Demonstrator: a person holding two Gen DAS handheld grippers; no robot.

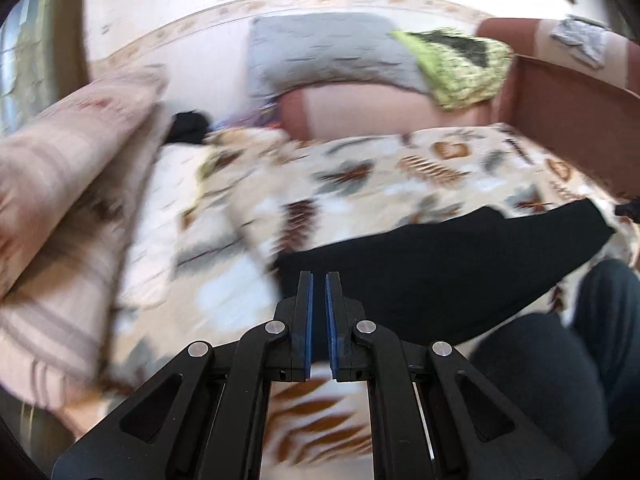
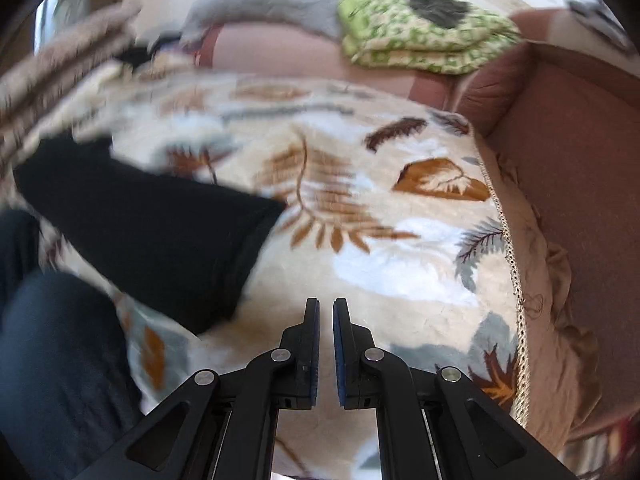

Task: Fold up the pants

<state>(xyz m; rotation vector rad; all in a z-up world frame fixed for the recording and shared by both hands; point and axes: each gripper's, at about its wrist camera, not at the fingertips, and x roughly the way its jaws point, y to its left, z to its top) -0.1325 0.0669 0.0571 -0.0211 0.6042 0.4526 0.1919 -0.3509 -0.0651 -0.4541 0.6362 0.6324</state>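
Observation:
The black pants (image 1: pixel 440 268) lie folded flat on a leaf-patterned blanket (image 1: pixel 360 184). In the left wrist view my left gripper (image 1: pixel 318 280) hovers at their left edge, jaws nearly together with nothing between them. In the right wrist view the pants (image 2: pixel 160 224) lie to the left, and my right gripper (image 2: pixel 326 306) hovers over the bare blanket (image 2: pixel 400 240) just right of them, jaws nearly together and empty. Both views are motion-blurred.
A striped pillow (image 1: pixel 60 208) lies at the left. A grey pillow (image 1: pixel 320 52) and a folded green blanket (image 2: pixel 420 40) rest on the brown sofa back (image 2: pixel 580 160). The person's dark-trousered knee (image 2: pixel 52 340) is close by.

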